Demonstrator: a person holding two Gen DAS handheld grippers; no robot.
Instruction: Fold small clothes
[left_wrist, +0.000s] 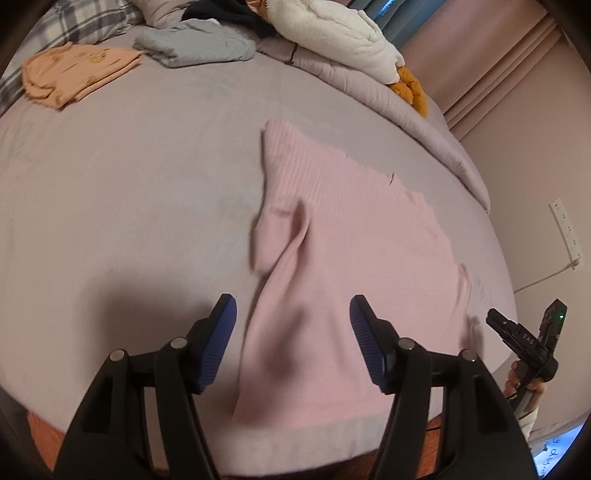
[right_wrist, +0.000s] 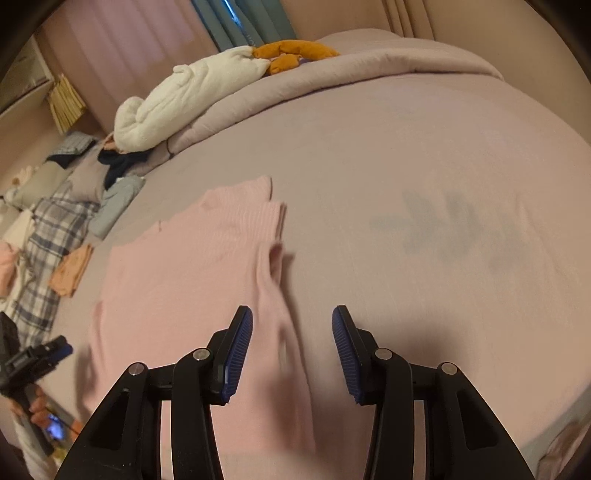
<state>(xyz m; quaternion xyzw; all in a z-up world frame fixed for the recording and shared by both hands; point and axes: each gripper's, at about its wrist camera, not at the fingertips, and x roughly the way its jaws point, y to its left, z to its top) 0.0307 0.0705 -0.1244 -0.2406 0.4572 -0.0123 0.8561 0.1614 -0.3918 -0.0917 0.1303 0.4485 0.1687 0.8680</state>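
Pink ribbed knit top (left_wrist: 332, 236) spread on lilac bed sheet (left_wrist: 129, 203), hem end nearest, between both tools. Soft, light, limp; likely to sag and drag on lifting. Best taken at hem corners or sleeve edge near 9 o'clock in left view. Left gripper (left_wrist: 291, 328) spread wide, holding nothing. Right gripper (right_wrist: 291, 343) likewise apart and empty. Near edge of top blurred; hem cut off behind gripper bodies. Folded orange (left_wrist: 74, 74) and grey (left_wrist: 195, 46) garments at 11 o'clock.
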